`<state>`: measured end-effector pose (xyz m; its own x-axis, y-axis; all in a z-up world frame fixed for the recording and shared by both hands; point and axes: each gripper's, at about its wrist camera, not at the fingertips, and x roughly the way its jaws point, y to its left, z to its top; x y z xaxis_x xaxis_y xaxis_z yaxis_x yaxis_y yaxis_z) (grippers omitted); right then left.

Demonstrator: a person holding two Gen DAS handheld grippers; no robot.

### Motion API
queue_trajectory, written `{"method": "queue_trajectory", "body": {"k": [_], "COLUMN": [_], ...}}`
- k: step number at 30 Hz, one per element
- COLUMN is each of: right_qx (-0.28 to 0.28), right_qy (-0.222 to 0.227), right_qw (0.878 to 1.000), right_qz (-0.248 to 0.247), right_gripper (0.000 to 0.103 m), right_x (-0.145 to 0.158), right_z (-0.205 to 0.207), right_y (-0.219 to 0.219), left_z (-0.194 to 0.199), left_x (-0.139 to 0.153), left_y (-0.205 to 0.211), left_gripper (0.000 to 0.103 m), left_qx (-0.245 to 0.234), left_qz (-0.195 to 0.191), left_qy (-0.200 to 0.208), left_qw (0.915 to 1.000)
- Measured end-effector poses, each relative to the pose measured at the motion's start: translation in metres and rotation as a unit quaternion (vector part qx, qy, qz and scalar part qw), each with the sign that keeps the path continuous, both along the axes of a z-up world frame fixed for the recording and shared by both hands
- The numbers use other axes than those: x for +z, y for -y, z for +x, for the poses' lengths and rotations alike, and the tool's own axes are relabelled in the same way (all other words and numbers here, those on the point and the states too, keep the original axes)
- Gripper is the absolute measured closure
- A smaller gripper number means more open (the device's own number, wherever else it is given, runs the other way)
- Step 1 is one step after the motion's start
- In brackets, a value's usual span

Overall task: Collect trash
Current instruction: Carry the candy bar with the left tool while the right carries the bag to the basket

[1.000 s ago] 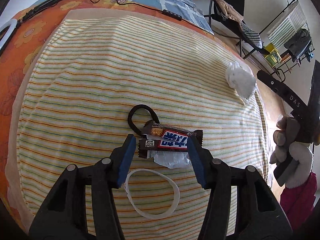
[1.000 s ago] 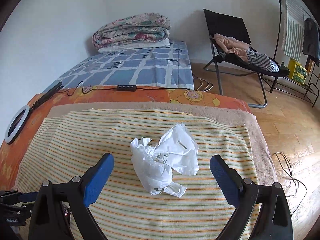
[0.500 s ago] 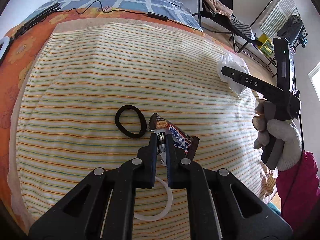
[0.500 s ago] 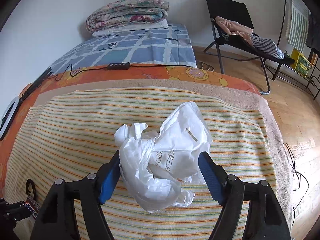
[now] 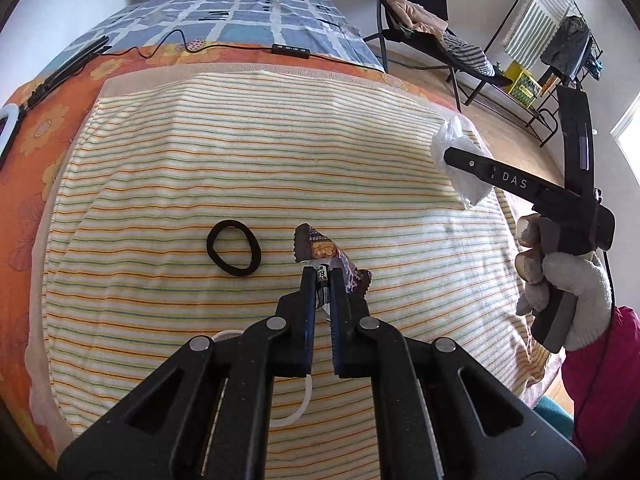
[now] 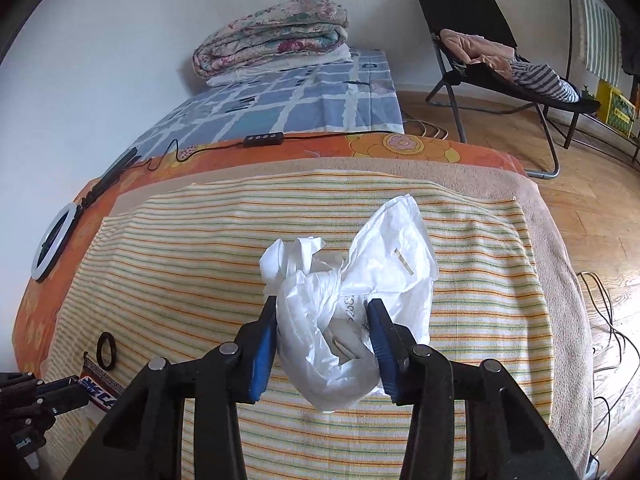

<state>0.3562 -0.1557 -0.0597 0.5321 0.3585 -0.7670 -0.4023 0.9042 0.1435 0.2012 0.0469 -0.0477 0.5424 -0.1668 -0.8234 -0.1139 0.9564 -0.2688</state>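
Observation:
A brown snack wrapper [image 5: 320, 250] with a red and blue label is pinched in my left gripper [image 5: 322, 274], lifted a little above the striped cloth [image 5: 280, 140]. The same wrapper [image 6: 98, 390] shows at the lower left of the right wrist view. A crumpled white plastic bag [image 6: 352, 304] sits squeezed between the blue pads of my right gripper [image 6: 322, 306], raised over the cloth near its right edge. From the left wrist view, that bag [image 5: 460, 164] pokes out behind the right gripper's black finger, held by a gloved hand [image 5: 568, 292].
A black hair tie [image 5: 233, 247] lies on the cloth left of the wrapper, and a clear plastic ring [image 5: 296, 404] lies partly under my left gripper. A cable with a remote [image 5: 290, 50], a ring light [image 6: 54, 246], folded quilts [image 6: 272, 38] and a folding chair [image 6: 488, 40] stand beyond.
My left gripper went from open around the wrapper to shut on it and lifted it. The right gripper moved in on the white bag, shut on it and raised it.

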Motion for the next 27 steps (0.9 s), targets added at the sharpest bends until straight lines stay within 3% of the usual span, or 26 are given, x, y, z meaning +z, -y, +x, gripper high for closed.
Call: {"method": "queue_trajectory", "body": {"k": [11, 27], "right_qx": [0.022, 0.065], "right_qy": [0.013, 0.028], "right_qw": [1.000, 0.997], "right_qz": [0.013, 0.003], "right_gripper": [0.058, 0.058], "right_x": [0.029, 0.052], "right_z": [-0.070, -0.199], "right_y": [0.022, 0.029], "left_z": [-0.022, -0.098], "left_x": [0.029, 0.058], "left_y": [0.015, 0.049], "left_gripper": [0.099, 0.099], "left_qx": [-0.003, -0.030], "left_qz": [0.001, 0.021], "left_qy": [0.024, 0.052], "left_qw": [0.9997, 0.9980]}}
